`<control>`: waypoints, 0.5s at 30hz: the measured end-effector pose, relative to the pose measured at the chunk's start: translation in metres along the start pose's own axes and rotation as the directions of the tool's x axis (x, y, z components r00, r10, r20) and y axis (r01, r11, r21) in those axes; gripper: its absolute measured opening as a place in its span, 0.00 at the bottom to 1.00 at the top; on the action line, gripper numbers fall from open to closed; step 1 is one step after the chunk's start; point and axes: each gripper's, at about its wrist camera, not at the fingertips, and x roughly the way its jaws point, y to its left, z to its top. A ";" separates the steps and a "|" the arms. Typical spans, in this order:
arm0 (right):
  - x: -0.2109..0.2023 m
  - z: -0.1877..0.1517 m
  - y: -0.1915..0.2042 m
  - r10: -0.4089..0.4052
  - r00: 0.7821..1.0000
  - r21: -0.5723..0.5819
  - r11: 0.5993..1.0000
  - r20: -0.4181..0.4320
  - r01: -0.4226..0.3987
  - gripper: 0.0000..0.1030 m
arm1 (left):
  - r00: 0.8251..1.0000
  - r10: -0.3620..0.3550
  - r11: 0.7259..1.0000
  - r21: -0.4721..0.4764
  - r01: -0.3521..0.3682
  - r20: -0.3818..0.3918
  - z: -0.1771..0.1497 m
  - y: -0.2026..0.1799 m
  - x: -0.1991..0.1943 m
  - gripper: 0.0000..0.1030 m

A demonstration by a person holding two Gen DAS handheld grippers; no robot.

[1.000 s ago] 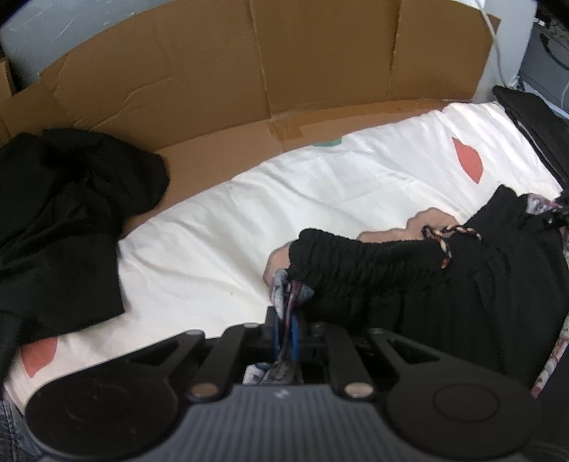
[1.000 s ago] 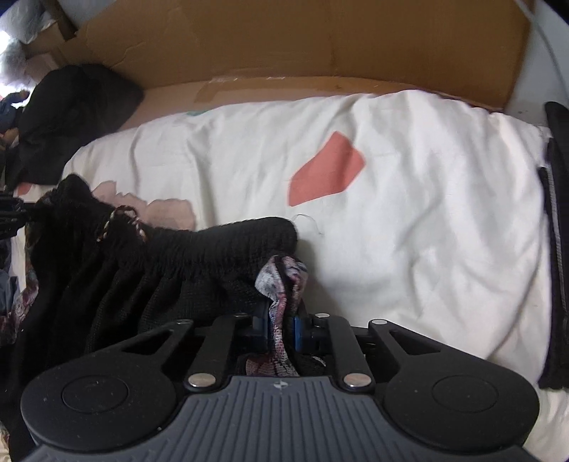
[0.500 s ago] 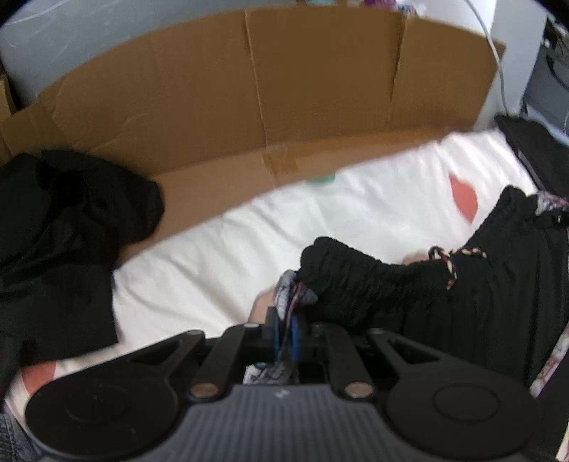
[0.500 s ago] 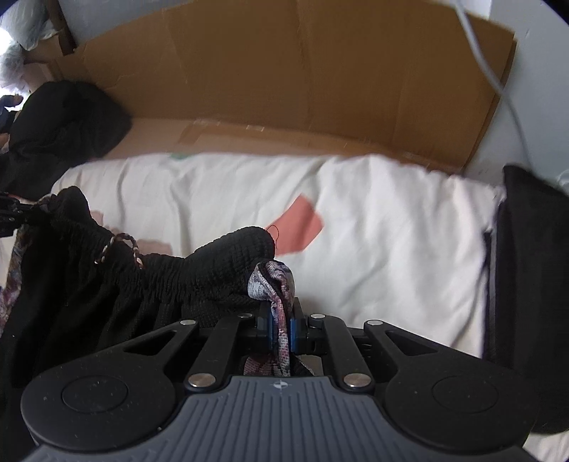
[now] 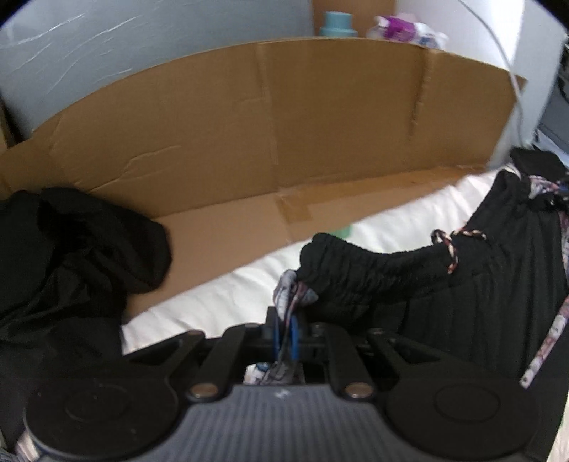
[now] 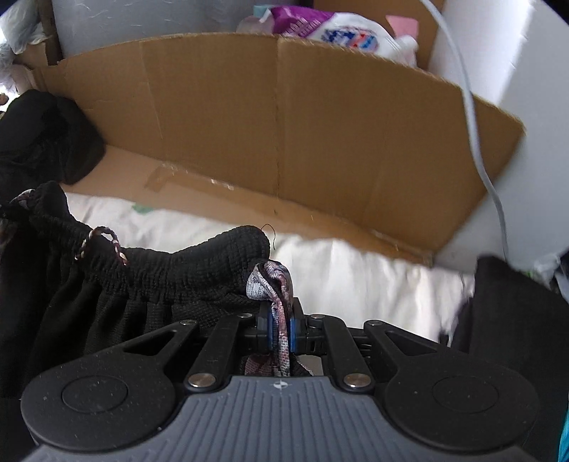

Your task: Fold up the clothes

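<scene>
In front of you lies a white quilt with a small green patch, and behind it a brown cardboard sheet stands against a pale wall. A heap of black clothes rests at the left on the cardboard floor, and another dark cloth lies at the right side of the quilt. Above the cardboard you see a teal bottle and a plastic package, and a grey cable hangs down. Your left gripper is nearly closed and pinches the patterned edge of the black skirt at one end of the elastic waistband. Your right gripper is nearly closed too, and clamps the patterned cloth at the other end. The waistband with its braided cord hangs between them above the quilt.
</scene>
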 end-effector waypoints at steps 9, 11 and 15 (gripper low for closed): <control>0.044 0.051 0.031 -0.024 1.000 -0.089 0.996 0.000 0.024 0.06 | 0.999 0.048 0.997 -0.051 -0.049 -0.025 -0.001 0.048 0.029 0.05; 0.058 0.057 0.038 -0.026 0.999 -0.093 0.995 -0.021 0.024 0.06 | 0.997 0.059 0.996 -0.066 -0.062 -0.047 -0.007 0.055 0.040 0.05; 0.084 0.057 0.052 -0.079 0.996 -0.118 0.990 -0.032 0.075 0.06 | 0.996 0.060 0.994 -0.090 -0.066 -0.069 -0.018 0.056 0.066 0.04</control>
